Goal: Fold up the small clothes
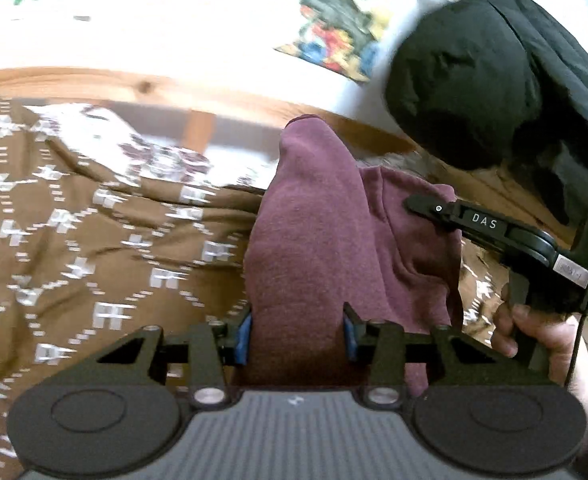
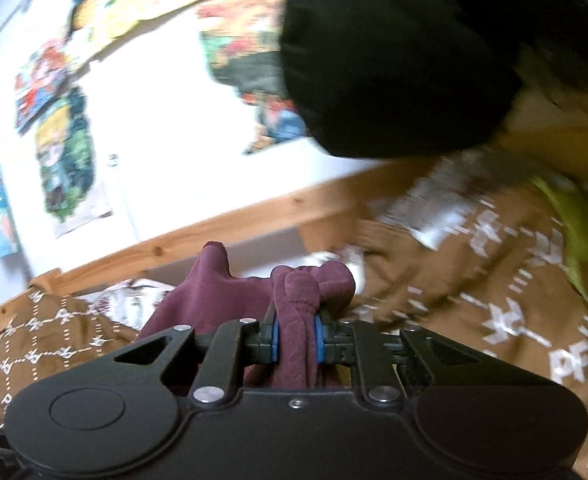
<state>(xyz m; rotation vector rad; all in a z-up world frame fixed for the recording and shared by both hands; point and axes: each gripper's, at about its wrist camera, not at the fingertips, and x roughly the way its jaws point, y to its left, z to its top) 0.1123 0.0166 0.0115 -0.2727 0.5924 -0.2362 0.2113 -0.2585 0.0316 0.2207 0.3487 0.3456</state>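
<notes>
A maroon garment (image 1: 314, 240) is lifted above a brown bedspread with a white pattern (image 1: 94, 240). My left gripper (image 1: 296, 336) is shut on a thick bunch of its cloth, which stands up between the blue pads. In the same view my right gripper (image 1: 426, 204) shows from the side at the right, its finger against the garment's far fold, a hand (image 1: 534, 336) holding it. In the right wrist view my right gripper (image 2: 297, 340) is shut on a narrow gathered fold of the maroon garment (image 2: 298, 292), the blue pads pressing it.
A black padded garment (image 1: 474, 80) hangs at the upper right, close above both grippers. A wooden bed rail (image 2: 222, 232) runs behind the bedspread, with a white wall and colourful posters (image 2: 66, 152) beyond. A yellow-green item (image 2: 574, 216) lies at the right on the bedspread.
</notes>
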